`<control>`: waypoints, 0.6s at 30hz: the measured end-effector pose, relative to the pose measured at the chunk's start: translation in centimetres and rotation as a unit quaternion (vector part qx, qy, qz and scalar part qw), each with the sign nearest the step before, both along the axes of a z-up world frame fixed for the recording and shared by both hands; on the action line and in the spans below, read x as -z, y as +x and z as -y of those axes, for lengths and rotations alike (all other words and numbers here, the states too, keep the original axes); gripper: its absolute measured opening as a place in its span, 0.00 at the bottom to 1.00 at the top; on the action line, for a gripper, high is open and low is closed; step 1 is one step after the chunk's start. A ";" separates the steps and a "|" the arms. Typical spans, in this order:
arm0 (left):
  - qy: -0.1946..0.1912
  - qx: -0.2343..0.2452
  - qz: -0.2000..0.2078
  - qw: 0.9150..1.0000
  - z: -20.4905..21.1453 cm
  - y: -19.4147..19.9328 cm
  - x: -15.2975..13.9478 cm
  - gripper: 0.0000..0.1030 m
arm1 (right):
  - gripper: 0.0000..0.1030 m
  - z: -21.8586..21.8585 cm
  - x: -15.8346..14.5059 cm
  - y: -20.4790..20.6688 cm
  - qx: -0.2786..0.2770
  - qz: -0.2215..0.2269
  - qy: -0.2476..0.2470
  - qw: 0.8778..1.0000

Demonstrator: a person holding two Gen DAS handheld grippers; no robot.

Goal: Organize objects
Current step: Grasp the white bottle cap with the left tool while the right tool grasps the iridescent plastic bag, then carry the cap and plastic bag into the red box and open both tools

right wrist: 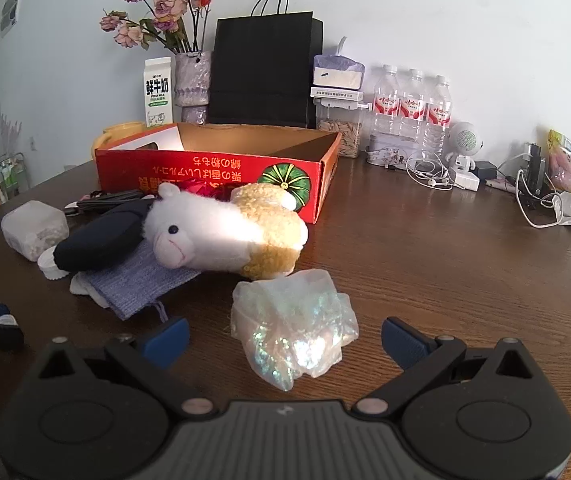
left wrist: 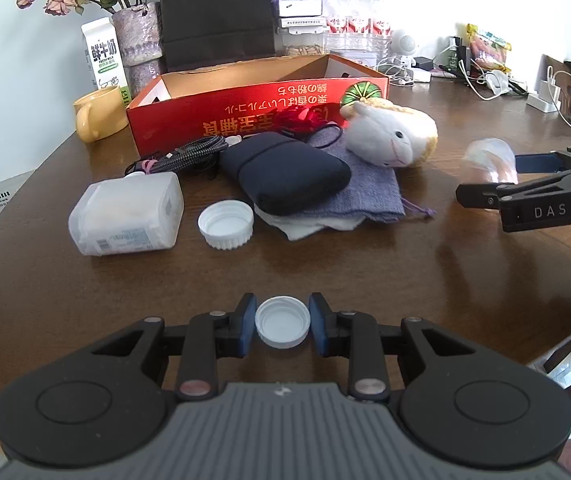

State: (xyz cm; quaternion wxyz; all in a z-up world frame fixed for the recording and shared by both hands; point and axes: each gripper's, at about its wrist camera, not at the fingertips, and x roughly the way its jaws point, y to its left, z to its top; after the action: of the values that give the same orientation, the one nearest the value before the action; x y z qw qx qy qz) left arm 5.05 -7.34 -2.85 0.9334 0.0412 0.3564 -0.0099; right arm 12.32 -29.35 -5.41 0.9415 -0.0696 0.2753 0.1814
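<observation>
My left gripper (left wrist: 282, 322) is shut on a small white bottle cap (left wrist: 282, 326), its blue pads against the cap's two sides, low over the brown table (left wrist: 365, 272). My right gripper (right wrist: 285, 332) is open, and a crumpled iridescent plastic wrap (right wrist: 293, 324) lies on the table between its fingers, touching neither pad. In the left wrist view that gripper (left wrist: 497, 178) shows at the right edge beside the wrap (left wrist: 489, 160). Behind stands an open red cardboard box (left wrist: 245, 112), seen from the right wrist too (right wrist: 205, 168).
In front of the box lie a plush sheep (right wrist: 221, 236), a dark blue pouch (left wrist: 285, 176) on a grey-purple cloth bag (left wrist: 361, 188), a larger white cap (left wrist: 226, 224), a translucent container (left wrist: 125, 212) and cables (left wrist: 181, 156). A yellow mug (left wrist: 97, 114), milk carton, vase, black bag and water bottles (right wrist: 409, 108) line the back.
</observation>
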 end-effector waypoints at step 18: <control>-0.014 0.001 0.053 0.998 -2.1 4.7 -3.1 0.29 | 0.52 -1.1 -2.9 2.8 -0.021 0.008 0.027 0.999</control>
State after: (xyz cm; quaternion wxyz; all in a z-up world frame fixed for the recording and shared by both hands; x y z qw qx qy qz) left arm 9.76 -5.24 0.24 0.9514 0.0284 0.3064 -0.0136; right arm 15.10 -28.24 -2.55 0.9411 -0.0516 0.2617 0.2077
